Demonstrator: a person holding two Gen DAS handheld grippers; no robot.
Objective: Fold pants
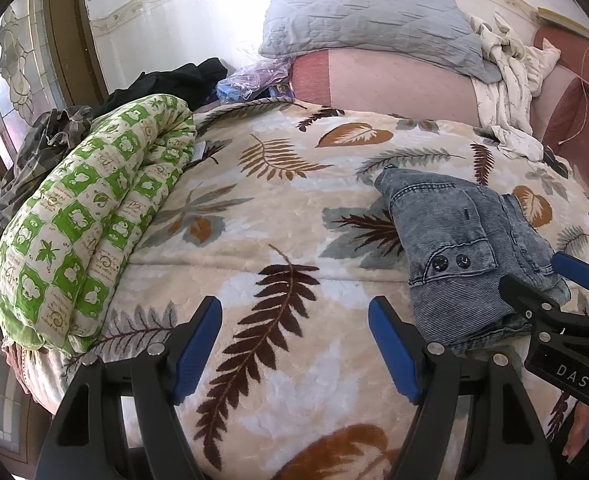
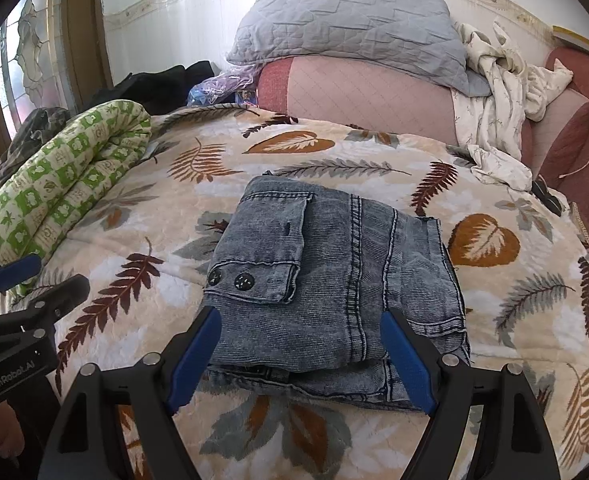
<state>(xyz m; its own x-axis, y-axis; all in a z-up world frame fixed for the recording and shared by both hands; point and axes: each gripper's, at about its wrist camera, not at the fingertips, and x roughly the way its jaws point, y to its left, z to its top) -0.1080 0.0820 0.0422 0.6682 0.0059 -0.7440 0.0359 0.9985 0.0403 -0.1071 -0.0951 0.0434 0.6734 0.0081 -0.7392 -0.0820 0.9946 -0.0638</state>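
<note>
Right wrist view: pants (image 2: 334, 280) lay folded into a compact stack on the leaf-print blanket (image 2: 514, 320), flap pocket with two dark snaps (image 2: 230, 278) facing up. Right gripper (image 2: 300, 356) stood wide, jaws spread on either side of the stack's near edge, blue pads (image 2: 192, 360) clear of the denim as far as the frame showed; nothing pinched. Left gripper (image 2: 18, 276) visible at the far left edge, off the pants.

Left wrist view: left gripper (image 1: 294, 344) also wide, empty, only bare blanket (image 1: 254, 240) between its jaws. Pants (image 1: 466, 248) sat to its right, apart from it. Right gripper (image 1: 550, 276) showed at the right edge, over the near end of the stack.

Surroundings: rolled green-and-white quilt (image 2: 54, 184) along the blanket's left side, well apart from the pants. Grey pillow (image 2: 346, 20) on a pink cushion (image 2: 366, 92) at the back, crumpled white cloth (image 2: 494, 100) to its right. Dark clothes (image 1: 174, 80) piled behind the quilt.
</note>
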